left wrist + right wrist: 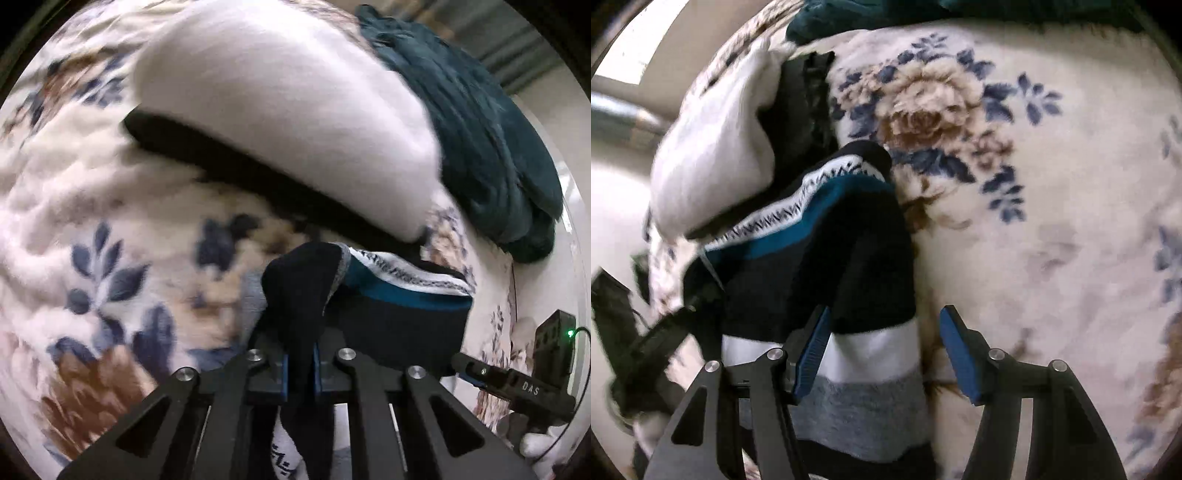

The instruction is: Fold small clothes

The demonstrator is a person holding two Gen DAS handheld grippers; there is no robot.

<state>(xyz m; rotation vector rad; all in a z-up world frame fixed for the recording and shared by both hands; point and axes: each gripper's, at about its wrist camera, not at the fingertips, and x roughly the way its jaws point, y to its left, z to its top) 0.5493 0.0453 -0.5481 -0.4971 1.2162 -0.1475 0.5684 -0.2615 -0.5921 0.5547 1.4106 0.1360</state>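
Note:
A dark sock with white, grey and teal bands is pinched in my left gripper, whose blue pads are shut on its black end. The same sock lies on the floral blanket in the right wrist view, its white and grey bands running between the fingers of my right gripper, which is open around it. The right gripper also shows at the right edge of the left wrist view. A white folded garment lies over a black one behind the sock.
A floral cream, blue and brown blanket covers the surface. A crumpled dark teal cloth lies at the far right of the left wrist view. The white and black pile sits left of the sock.

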